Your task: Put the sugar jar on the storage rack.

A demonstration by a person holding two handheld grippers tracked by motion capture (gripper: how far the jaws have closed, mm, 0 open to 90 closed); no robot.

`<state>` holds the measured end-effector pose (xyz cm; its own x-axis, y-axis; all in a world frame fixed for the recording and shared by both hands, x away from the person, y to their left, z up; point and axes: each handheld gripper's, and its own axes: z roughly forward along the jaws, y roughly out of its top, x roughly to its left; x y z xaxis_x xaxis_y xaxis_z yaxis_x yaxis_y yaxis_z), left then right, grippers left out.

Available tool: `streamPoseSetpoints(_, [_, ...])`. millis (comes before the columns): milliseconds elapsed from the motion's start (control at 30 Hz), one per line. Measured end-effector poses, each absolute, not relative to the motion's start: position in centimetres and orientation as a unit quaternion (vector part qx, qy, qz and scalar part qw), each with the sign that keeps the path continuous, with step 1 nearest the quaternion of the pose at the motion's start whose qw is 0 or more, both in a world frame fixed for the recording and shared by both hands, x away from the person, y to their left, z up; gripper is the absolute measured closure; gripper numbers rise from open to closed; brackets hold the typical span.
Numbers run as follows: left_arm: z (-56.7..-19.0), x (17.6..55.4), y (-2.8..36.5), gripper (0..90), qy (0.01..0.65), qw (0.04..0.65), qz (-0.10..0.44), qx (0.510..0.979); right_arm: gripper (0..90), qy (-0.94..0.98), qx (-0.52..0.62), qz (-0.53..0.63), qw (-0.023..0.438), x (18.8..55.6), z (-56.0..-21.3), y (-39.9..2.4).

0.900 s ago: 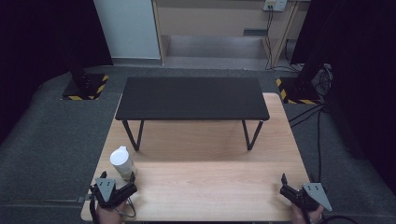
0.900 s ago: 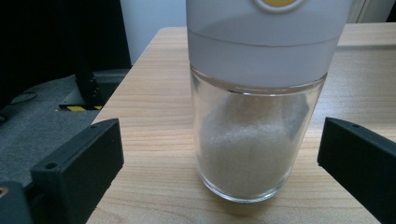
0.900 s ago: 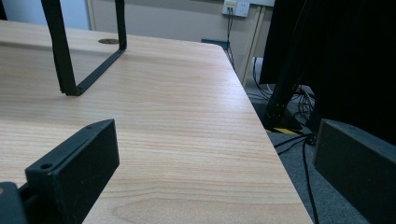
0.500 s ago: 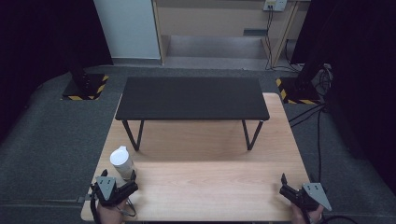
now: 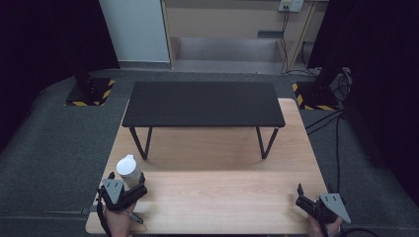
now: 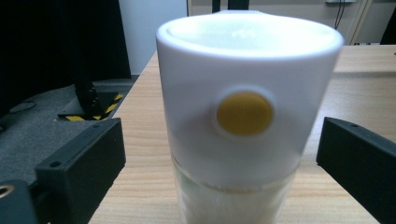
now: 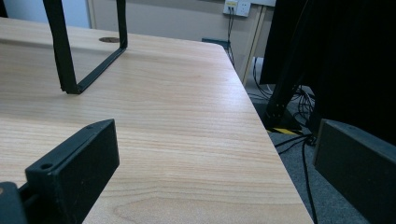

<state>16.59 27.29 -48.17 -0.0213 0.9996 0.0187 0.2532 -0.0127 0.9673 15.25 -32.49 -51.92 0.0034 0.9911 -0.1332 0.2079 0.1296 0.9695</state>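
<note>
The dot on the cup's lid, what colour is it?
Yellow dot on the white lid; clearest in the left gripper view.

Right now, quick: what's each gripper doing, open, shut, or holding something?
Left gripper: open, jaws either side of the white-lidded cup, not touching it.
Right gripper: open, nothing between its jaws, over the wooden table.

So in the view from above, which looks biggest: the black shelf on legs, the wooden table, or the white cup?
Largest to smallest as they look in the high view:
1. Wooden table
2. Black shelf, standing on it
3. White cup, far smaller, near the left gripper
</note>
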Motion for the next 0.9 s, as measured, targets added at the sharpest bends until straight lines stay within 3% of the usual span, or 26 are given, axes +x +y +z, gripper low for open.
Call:
streamPoseSetpoints(367, [-47.7,17.4,26.9,0.7,0.558,0.43,0.443,0.555,0.5,0.578,0.52,0.406,0.481,15.3,-51.9,-32.5])
streamPoseSetpoints(900, [-47.6,17.4,25.8,19.3,0.552,0.427,0.476,0.535,0.5,0.579,0.519,0.405,0.481,15.3,-51.9,-32.5])
